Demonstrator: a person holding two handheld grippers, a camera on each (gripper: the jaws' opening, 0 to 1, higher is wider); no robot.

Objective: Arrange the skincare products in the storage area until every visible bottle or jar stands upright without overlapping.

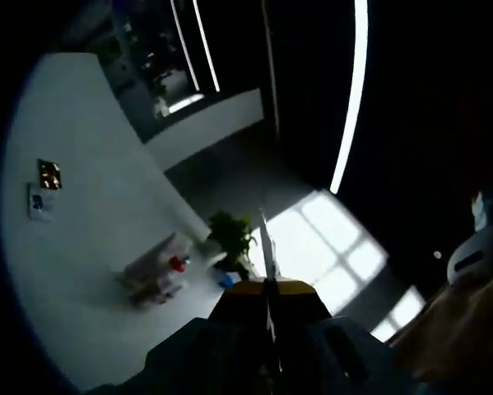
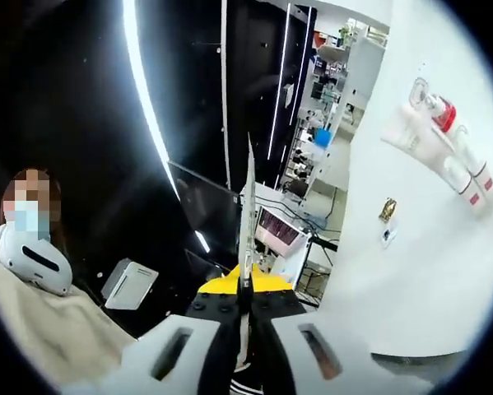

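Closest to each lens stand the tools themselves: the left tool [image 1: 267, 247] and the right tool [image 2: 248, 214] both have their jaws pressed narrow together, holding nothing, and both are raised toward a dark room with bright light strips. A white wall [image 1: 90, 247] dominates the left gripper view, with a small green plant [image 1: 232, 234] beside it. The skincare products [image 2: 444, 148], pale tubes with red caps, show far off in the right gripper view, well apart from either tool. Judging by this, arranging has not begun; everything remains to do.
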